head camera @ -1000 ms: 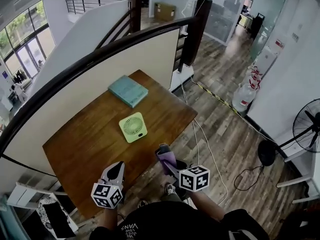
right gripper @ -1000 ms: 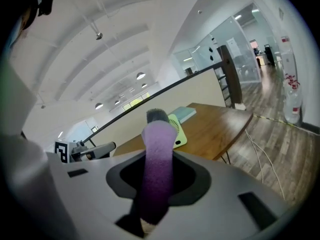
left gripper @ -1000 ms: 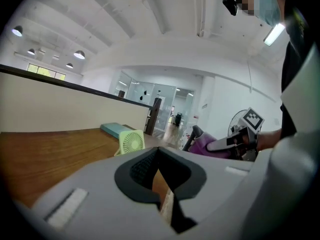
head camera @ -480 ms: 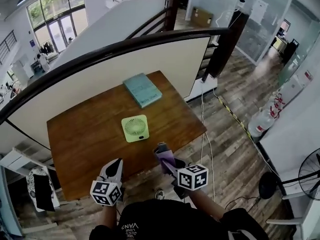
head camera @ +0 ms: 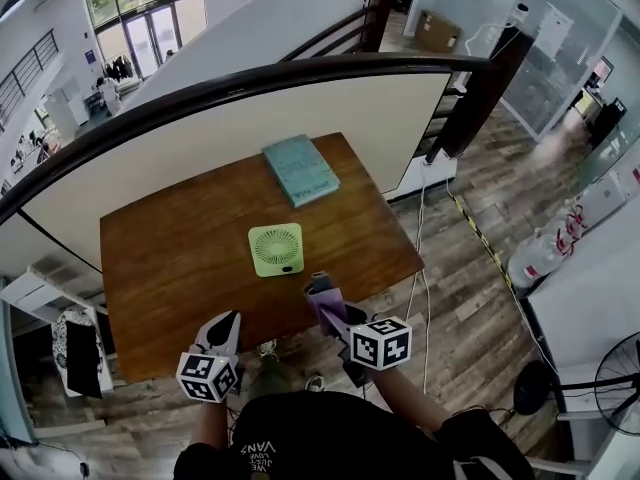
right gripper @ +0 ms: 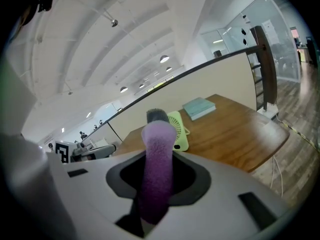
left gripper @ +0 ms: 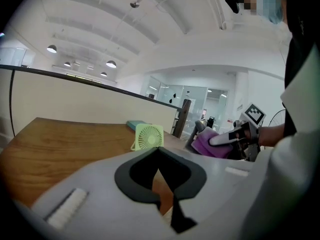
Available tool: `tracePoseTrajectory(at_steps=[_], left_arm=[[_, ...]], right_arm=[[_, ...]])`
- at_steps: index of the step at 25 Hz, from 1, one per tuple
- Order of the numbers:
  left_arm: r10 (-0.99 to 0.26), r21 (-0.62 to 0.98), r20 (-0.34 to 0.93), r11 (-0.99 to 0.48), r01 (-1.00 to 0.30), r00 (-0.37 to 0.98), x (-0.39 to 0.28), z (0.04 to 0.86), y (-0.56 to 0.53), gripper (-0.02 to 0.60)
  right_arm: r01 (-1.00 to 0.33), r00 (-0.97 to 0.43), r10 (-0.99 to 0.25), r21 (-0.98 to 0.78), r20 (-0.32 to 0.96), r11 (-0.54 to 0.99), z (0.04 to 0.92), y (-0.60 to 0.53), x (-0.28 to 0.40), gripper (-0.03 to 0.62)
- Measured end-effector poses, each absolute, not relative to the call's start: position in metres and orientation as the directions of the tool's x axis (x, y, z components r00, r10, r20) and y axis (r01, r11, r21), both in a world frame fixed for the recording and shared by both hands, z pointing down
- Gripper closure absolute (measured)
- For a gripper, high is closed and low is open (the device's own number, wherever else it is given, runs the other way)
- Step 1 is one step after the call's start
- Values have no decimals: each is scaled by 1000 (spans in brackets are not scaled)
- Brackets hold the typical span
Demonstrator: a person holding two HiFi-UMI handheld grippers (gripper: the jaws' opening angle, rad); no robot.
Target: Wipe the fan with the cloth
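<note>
Count: one green fan [head camera: 276, 249], one teal book [head camera: 300, 169], one purple cloth [head camera: 327, 303], two grippers, one wooden table [head camera: 170, 258].
Left gripper [head camera: 226, 322]: jaws together, nothing between them, held at the table's near edge.
Right gripper [head camera: 318, 288]: jaws clamped on the cloth, whose end sticks out past the tips.
Fan: stands upright mid-table, just beyond the cloth and apart from it.
Book: toward the far edge, apart from the fan.
Open room: bare wood left of the fan.

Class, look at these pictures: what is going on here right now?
A person stands at a wooden table with a gripper in each hand. The right gripper is shut on a purple cloth; the left gripper is shut and empty. Both hover short of the green fan standing on the table, and neither touches it.
</note>
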State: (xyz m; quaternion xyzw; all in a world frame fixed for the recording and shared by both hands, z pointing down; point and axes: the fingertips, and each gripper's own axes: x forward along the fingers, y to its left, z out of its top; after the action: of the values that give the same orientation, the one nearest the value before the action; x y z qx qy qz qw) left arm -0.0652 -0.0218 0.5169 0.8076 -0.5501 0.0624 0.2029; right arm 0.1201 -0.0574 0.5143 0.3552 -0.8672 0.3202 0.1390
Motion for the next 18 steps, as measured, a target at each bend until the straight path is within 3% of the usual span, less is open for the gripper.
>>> tracePoseTrajectory(at_steps=[18], left_arm=[[-706, 325, 435, -456, -828, 559, -82, 598, -127, 566]], right_arm=[[-713, -689, -448, -422, 570, 560, 558, -121, 41, 496]])
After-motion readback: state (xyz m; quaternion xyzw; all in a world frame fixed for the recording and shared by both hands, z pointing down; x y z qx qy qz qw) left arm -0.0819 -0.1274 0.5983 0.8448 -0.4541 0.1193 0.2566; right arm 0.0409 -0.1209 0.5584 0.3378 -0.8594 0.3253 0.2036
